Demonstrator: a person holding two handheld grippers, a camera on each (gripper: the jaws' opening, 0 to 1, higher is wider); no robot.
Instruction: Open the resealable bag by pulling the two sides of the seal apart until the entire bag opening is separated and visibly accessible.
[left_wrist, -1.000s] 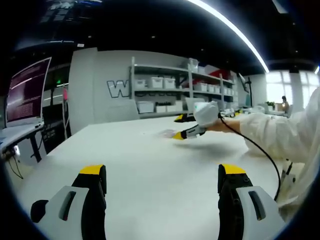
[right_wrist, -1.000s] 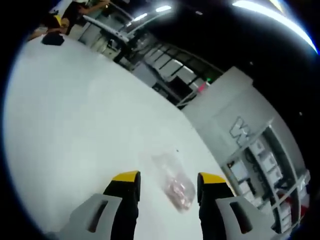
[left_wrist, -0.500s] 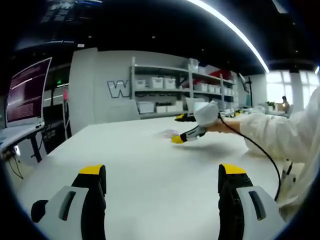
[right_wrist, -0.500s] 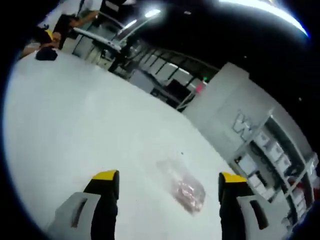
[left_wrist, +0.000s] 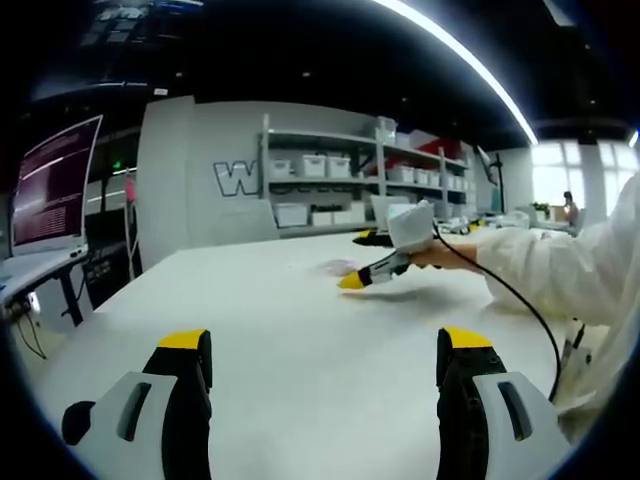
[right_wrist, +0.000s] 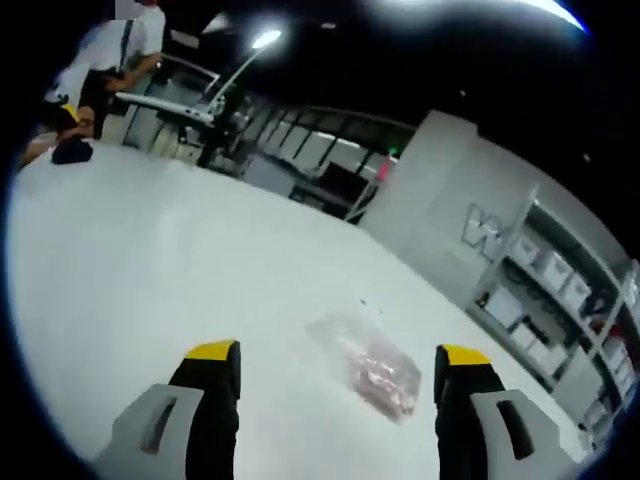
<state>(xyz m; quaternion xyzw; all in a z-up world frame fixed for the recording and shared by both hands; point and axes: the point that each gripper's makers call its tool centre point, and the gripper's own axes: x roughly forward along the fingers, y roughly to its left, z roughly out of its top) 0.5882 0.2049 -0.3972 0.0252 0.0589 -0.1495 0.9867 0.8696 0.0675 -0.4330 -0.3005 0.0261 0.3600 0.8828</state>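
Observation:
A clear resealable bag (right_wrist: 365, 362) holding pinkish contents lies flat on the white table (right_wrist: 150, 270), a short way ahead of my right gripper (right_wrist: 326, 358), whose yellow-tipped jaws stand wide open with nothing between them. In the left gripper view the same bag (left_wrist: 338, 267) is a small pale shape far across the table, with the right gripper (left_wrist: 352, 281) just beside it, held by a person's hand in a white sleeve (left_wrist: 550, 270). My left gripper (left_wrist: 325, 345) hovers open over the near table, empty.
Shelves with white bins (left_wrist: 330, 180) and a wall with a large letter stand behind the table. A monitor (left_wrist: 55, 185) sits at the left edge. A black cable (left_wrist: 520, 300) trails from the right gripper. A person (right_wrist: 110, 55) stands at the table's far end.
The right gripper's jaws have spread from narrow to wide open, and it has levelled out near the bag. The left gripper has stayed still.

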